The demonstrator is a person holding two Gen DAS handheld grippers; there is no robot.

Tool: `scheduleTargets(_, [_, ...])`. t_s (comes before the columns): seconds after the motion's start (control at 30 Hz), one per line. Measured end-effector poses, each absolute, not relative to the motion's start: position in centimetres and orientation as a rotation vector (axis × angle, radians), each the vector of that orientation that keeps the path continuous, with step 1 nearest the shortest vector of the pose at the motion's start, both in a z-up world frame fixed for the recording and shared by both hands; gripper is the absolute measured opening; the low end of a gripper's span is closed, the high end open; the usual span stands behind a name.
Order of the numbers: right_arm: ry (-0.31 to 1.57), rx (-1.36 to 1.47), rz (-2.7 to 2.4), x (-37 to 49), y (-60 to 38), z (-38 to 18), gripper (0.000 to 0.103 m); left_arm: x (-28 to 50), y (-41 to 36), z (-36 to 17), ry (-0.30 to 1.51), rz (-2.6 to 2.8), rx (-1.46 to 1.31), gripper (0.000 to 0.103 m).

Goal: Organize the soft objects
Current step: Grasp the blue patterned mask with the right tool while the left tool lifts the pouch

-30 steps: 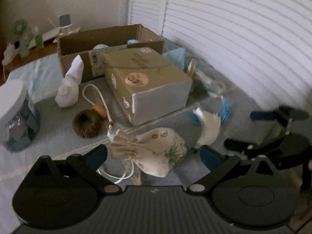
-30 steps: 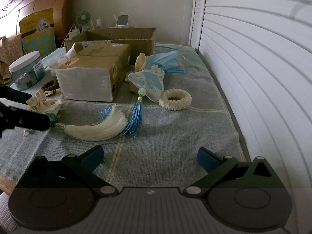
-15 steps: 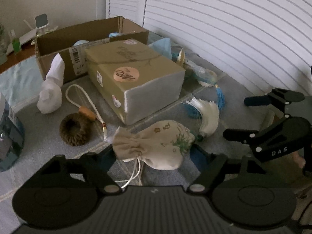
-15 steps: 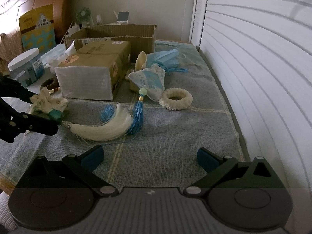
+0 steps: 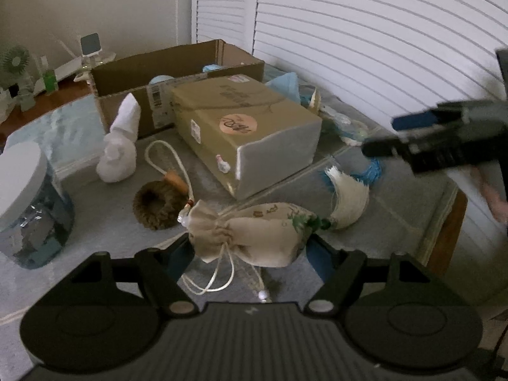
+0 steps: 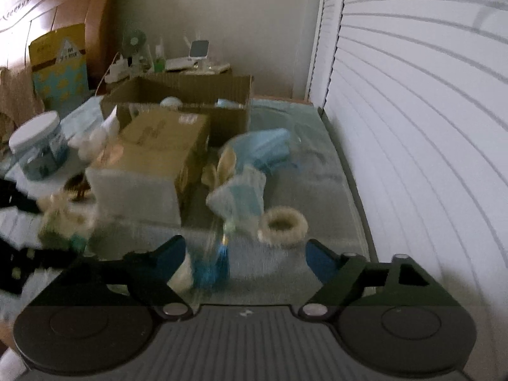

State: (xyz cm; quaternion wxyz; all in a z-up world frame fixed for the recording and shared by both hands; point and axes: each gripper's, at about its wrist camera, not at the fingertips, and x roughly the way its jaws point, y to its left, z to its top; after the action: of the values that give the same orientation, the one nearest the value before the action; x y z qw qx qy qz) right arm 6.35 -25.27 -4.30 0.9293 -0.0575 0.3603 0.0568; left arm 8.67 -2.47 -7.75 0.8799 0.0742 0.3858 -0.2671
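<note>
A beige drawstring pouch [image 5: 250, 235] sits crosswise between the pads of my left gripper [image 5: 247, 254]. The jaws are closing and both pads press its ends; its cord hangs loose below. A white tassel [image 5: 349, 197] trails from the pouch's right end by a green bead. In the right wrist view, which is blurred, a blue tassel [image 6: 212, 266] lies between the fingers of my right gripper [image 6: 246, 254], near the left finger. These jaws are closing too, and neither pad touches it. The right gripper [image 5: 390, 136] also shows at the left wrist view's right edge.
A closed cardboard box [image 5: 247, 133] lies mid-table, an open carton [image 5: 177, 66] behind it. Around them are a brown fuzzy ring [image 5: 155, 203], a white cloth figure [image 5: 119, 146], a white-lidded jar [image 5: 28, 203], a pale blue pouch [image 6: 241, 197] and a white fuzzy ring [image 6: 282, 225]. The table edge runs at right.
My left gripper's jaws have come in against the pouch, which now sits off the cloth. My right gripper has moved forward over the tassels and its jaws have narrowed.
</note>
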Motion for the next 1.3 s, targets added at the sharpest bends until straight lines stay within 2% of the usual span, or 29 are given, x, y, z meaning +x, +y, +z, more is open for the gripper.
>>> scheduleTargets(0.27, [0.710,-0.046,0.116,10.4,-25.8,-3.0,0.072,8.6,-2.3,-7.6,0.798,-0.575,0.143,0.076])
scheduleTargets(0.33, [0.747,-0.036,0.125,11.3,-25.8,-3.8,0.062,8.7,-2.3,-7.7,0.805,-0.578,0.146,0.076])
scheduleTargets(0.6, [0.816,-0.020,0.144,12.1,-25.2,-5.8,0.061,8.4,-2.6,-7.9,0.827,-0.590,0.178,0.078])
scheduleTargets(0.73, [0.815,-0.018,0.138,12.6,-25.3,-5.8,0.060,8.4,-2.9,-7.7,0.828,-0.597,0.179,0.084])
scheduleTargets(1.0, [0.811,-0.084,0.100,11.9,-24.6,-5.6,0.038,8.6,-3.8,-8.2,0.838,-0.592,0.192,0.086])
scheduleTargets(1.3, [0.782,-0.136,0.078,9.4,-24.2,-4.6,0.035,9.5,-3.6,-8.5,0.847,-0.573,0.124,0.085])
